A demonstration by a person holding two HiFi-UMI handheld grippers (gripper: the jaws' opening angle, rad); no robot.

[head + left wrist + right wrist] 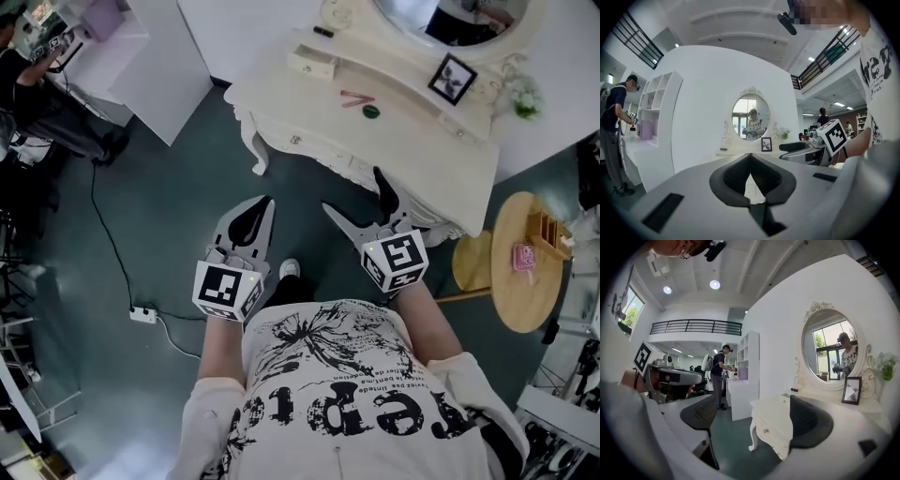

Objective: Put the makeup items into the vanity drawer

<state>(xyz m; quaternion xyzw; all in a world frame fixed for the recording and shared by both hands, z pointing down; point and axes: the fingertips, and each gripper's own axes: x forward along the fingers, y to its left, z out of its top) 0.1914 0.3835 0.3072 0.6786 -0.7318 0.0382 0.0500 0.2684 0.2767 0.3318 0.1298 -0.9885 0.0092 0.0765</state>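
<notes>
The left tongs (266, 204) are closed on nothing, and the right tongs (353, 191), at their 3 o'clock, gape wide and empty, both in front of the surface (422, 150). On it, at 12 o'clock from the right tongs, lie pink sticks (357, 97). A green disc (371, 112) sits just beside them at 5 o'clock and a photo frame (453, 79) stands at their 3 o'clock.

The cream vanity counter (412, 150) carries a framed picture (452, 79), a pink stick (357, 97) and, just beside it, a small dark round pot (371, 112).
</notes>
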